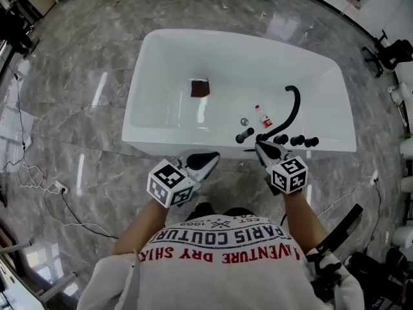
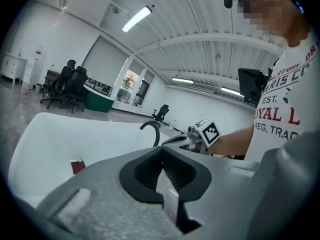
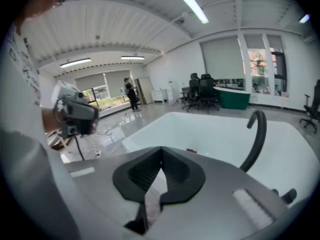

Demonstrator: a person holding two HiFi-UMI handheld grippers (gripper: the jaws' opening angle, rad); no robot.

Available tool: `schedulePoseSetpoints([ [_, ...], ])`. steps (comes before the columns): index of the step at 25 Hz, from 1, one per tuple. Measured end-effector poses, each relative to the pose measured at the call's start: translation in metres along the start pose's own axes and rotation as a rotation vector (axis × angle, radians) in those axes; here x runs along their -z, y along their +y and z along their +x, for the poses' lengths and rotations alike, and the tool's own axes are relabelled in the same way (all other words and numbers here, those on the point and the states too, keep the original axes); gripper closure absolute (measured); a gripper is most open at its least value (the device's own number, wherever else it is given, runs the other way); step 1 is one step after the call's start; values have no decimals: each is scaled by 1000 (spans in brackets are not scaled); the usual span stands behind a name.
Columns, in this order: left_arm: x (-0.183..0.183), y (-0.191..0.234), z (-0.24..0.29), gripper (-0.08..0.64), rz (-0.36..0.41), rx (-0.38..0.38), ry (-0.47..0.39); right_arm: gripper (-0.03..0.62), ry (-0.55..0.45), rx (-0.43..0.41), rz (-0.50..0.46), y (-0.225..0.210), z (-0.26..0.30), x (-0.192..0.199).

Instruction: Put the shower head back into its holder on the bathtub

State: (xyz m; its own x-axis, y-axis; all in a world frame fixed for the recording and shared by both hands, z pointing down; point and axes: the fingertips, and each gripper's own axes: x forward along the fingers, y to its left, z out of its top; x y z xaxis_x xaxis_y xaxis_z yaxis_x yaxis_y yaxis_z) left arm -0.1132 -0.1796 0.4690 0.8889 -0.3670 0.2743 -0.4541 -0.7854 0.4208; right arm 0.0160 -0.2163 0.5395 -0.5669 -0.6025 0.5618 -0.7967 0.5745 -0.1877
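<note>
The white bathtub (image 1: 161, 50) lies ahead of me. A row of black fittings (image 1: 281, 139) sits on its near rim under a curved black spout (image 1: 293, 105). I cannot tell which fitting is the shower head or its holder. My left gripper (image 1: 205, 161) hovers just short of the near rim, shut and empty. My right gripper (image 1: 264, 150) is over the rim next to the fittings, also shut with nothing in it. In the left gripper view the jaws (image 2: 162, 156) meet, with the spout (image 2: 154, 130) and right gripper (image 2: 197, 136) beyond. The right gripper view shows closed jaws (image 3: 161, 159) and the spout (image 3: 257, 139).
A brown square object (image 1: 201, 88) lies on the tub floor, near a chrome drain (image 1: 244, 121) and a small bottle (image 1: 262, 117). White cables (image 1: 39, 173) trail over the marble floor at left. Office chairs (image 2: 67, 84) stand further back.
</note>
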Motion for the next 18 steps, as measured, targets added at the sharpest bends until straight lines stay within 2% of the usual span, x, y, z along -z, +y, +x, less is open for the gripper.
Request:
schedulePoseSetpoints([
  [2,-6,-19,1,558,24,21,5,594,-62,-88,-41,30,-26,-30],
  [4,-8,-42,1,558,49,50,8,592,-116,-154,-42,55,-50,-50],
  [8,-2,-84,-1,560,60,53,-2,592,-187,-232,-44,99,-94,-61],
  [12,26,-148,-6,560,68,62,-22,592,-228,-244,-14,139,-154,-24],
  [18,80,-283,-23,560,99,113,-26,591,-271,-233,-30,202,-269,68],
])
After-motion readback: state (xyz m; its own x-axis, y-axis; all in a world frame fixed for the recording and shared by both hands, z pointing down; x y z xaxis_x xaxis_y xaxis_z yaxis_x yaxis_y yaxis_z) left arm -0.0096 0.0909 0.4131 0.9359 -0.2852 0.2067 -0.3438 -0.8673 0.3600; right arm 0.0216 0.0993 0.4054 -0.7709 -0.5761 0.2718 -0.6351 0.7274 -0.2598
